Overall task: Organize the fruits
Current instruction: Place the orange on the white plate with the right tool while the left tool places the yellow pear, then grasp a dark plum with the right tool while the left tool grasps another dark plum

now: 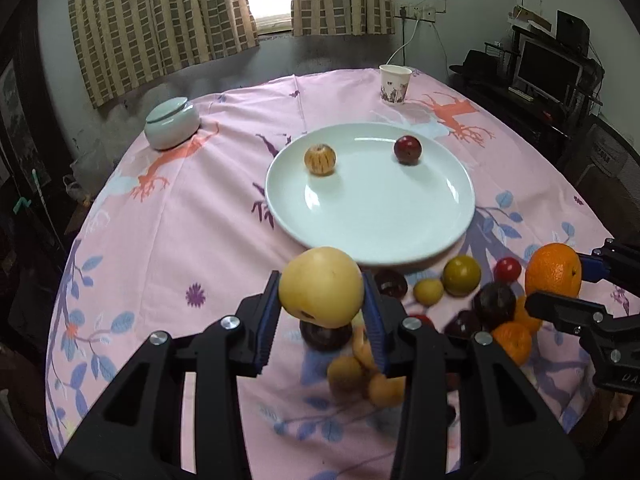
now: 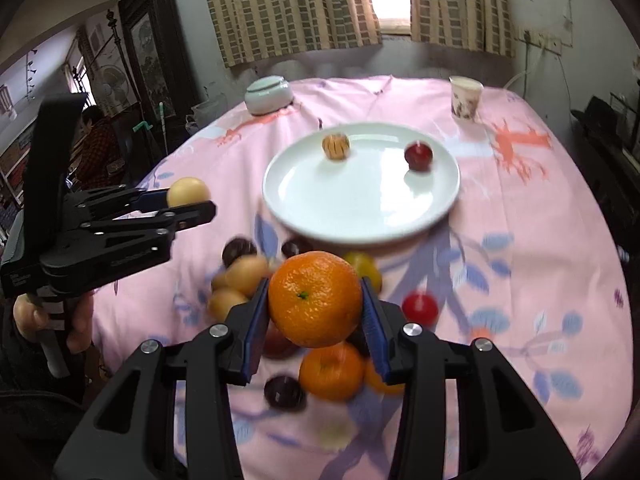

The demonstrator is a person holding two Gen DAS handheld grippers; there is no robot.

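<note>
My left gripper (image 1: pixel 322 280) is shut on a yellow pear (image 1: pixel 321 286) and holds it above the cloth, just short of the white plate (image 1: pixel 372 232). My right gripper (image 2: pixel 315 300) is shut on an orange (image 2: pixel 315 298), also lifted near the plate (image 2: pixel 360 224). The plate holds a striped tan fruit (image 1: pixel 320 159) and a dark red plum (image 1: pixel 407 149). A pile of loose fruit (image 1: pixel 460 300) lies on the cloth in front of the plate: plums, small oranges, yellow and red fruits. The right gripper with its orange (image 1: pixel 554 270) shows at the right of the left wrist view.
A pink patterned cloth (image 1: pixel 200 220) covers the round table. A pale green lidded jar (image 1: pixel 172 122) stands at the far left, a paper cup (image 1: pixel 395 84) at the far right. Curtains and a window are behind; a desk with a monitor (image 1: pixel 548 70) is to the right.
</note>
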